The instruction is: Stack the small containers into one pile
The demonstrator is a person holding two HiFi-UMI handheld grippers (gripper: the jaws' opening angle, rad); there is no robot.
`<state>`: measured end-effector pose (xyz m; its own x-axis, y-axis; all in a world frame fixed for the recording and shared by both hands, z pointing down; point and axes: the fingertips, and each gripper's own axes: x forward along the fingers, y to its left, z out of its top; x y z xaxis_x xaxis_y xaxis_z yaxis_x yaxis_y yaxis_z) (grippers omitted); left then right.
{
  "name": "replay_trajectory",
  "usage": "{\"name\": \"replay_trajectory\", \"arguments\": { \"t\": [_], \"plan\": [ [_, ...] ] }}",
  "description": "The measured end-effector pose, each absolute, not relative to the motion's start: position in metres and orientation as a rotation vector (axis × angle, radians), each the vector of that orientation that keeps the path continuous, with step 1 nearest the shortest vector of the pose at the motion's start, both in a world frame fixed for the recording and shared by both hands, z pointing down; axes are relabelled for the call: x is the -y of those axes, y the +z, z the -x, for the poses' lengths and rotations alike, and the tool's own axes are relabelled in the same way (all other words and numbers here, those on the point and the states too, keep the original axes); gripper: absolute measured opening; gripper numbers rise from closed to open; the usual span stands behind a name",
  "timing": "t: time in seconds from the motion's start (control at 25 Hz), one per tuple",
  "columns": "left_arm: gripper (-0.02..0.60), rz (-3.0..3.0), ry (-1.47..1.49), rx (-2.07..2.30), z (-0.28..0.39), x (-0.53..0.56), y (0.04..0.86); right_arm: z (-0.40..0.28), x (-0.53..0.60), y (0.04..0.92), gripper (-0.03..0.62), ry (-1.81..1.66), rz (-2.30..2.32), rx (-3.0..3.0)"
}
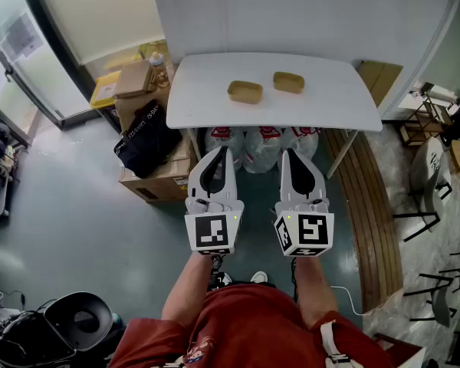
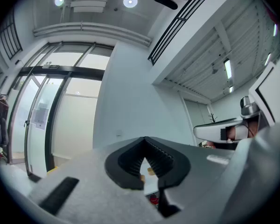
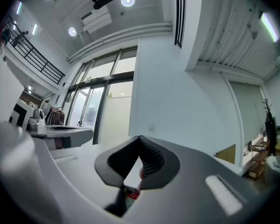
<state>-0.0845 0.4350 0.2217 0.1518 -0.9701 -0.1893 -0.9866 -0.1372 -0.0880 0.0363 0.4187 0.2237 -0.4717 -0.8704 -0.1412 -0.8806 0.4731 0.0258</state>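
Lying against cardboard boxes off the table's left edge, a black bag sits on the floor. The white table carries two small brown containers, both near its middle. The left container sits a little closer to the near edge. The right container is just beside it, apart and not stacked, and sits closer to the far edge. White plastic bags show under the table's near edge.

The left gripper hangs over the floor short of that near edge, well apart from the containers. Its jaws are clenched together on nothing. The right gripper is level with it and near it, its jaws also pressed together and empty. A slatted wooden board lies on the floor past the table's right corner.
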Motion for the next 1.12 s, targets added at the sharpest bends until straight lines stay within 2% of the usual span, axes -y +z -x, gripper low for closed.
{"name": "replay_trajectory", "arguments": {
  "t": [0.76, 1.12],
  "plan": [
    [0.002, 2.227, 0.117, -1.920, 0.056, -0.439, 0.222, -0.067, -0.423, 0.225, 0.000, 0.087, 1.521, -2.570],
    [0.002, 2.262, 0.088, -1.906, 0.009, -0.430, 0.231, -0.114, -0.417, 0.234, 0.000, 0.057, 1.549, -2.566]
  ]
}}
